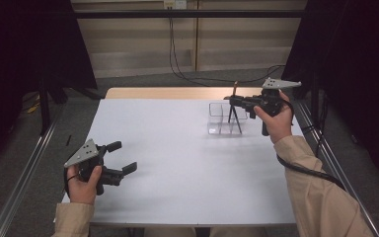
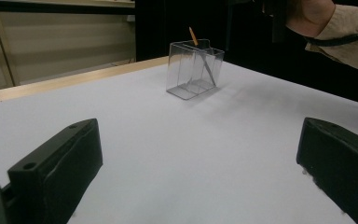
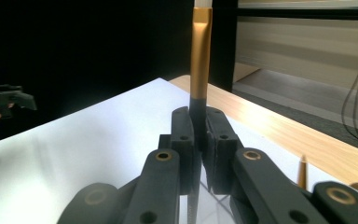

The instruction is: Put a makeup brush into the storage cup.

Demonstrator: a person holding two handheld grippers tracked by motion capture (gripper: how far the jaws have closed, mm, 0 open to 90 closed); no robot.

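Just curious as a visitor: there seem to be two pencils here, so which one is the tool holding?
The upright pencil pinched in the right tool; the other pencil leans untouched inside the clear box.

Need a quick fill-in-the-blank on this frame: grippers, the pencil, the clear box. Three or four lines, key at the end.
1. The right gripper is shut on a ____ with a gold band.
2. The left gripper has its jaws ____, with nothing between them.
3. The clear box stands on the white table, nearer the ____ gripper.
4. In the left gripper view, another pencil ____ inside the clear box.

Missing words: pencil; open; right; leans
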